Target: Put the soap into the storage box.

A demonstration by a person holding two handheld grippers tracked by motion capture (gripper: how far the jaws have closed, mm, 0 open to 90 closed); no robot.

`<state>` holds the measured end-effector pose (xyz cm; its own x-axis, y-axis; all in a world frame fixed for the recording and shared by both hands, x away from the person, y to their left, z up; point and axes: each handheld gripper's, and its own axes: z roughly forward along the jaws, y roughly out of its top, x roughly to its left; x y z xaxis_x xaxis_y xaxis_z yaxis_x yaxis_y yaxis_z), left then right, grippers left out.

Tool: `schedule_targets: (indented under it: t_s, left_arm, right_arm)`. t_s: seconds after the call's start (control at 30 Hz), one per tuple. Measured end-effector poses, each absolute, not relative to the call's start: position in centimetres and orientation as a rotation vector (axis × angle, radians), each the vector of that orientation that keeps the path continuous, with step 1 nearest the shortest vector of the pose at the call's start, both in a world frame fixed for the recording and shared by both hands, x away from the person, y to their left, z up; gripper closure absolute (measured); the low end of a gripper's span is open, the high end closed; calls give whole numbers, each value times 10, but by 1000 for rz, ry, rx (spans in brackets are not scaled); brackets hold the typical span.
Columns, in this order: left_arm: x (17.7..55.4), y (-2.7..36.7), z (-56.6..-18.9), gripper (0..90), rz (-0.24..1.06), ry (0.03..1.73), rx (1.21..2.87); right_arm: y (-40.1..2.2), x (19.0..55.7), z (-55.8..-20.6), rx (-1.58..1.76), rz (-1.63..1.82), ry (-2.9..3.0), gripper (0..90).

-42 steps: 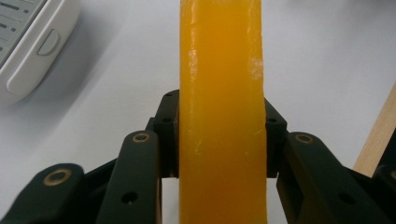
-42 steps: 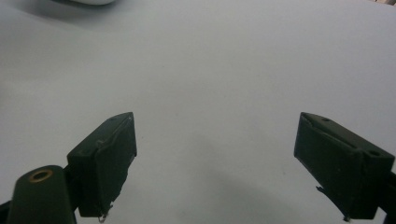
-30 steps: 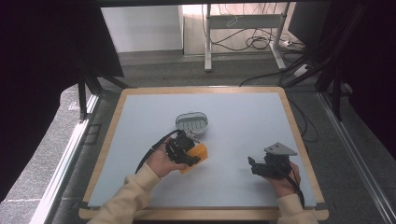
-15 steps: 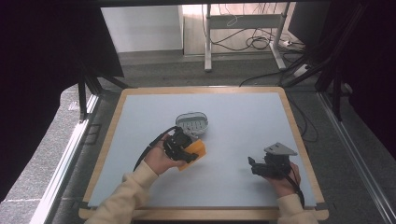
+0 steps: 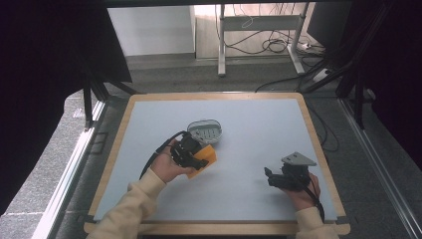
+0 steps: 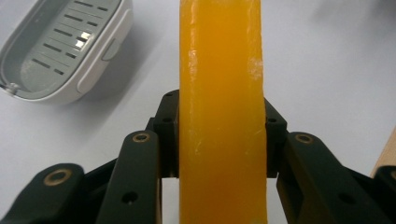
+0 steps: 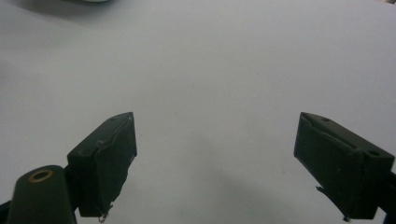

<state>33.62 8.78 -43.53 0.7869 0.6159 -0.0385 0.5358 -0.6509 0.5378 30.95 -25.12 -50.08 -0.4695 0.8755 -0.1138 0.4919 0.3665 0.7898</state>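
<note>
An orange soap bar [image 6: 220,107] stands on edge between the jaws of my left gripper [image 6: 219,135], which is shut on it. From above, the soap bar [image 5: 205,158] sits just below a grey slotted soap dish [image 5: 205,130], with the left gripper [image 5: 191,152] in a hand beside it. In the left gripper view the soap dish [image 6: 65,46] lies open and empty at the upper left. My right gripper [image 5: 271,177] rests low at the right of the table, and its jaws [image 7: 219,172] stand wide open over bare surface.
The pale blue table top [image 5: 249,129] has a wooden rim [image 5: 318,149]. A black cable [image 5: 157,154] trails from the left gripper. Beyond the far edge are a desk frame and floor cables [image 5: 278,45].
The left gripper has carried the soap bar slightly up and to the right, closer to the soap dish. The right gripper has stayed put.
</note>
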Motion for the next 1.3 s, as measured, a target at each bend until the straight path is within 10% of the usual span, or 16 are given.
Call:
schedule_targets:
  t_s: [1.3]
  left_arm:
    - [360, 108, -419, 619, 249, 884, 2415]
  right_arm:
    - [-252, 309, -500, 1178, 953, 2098, 138]
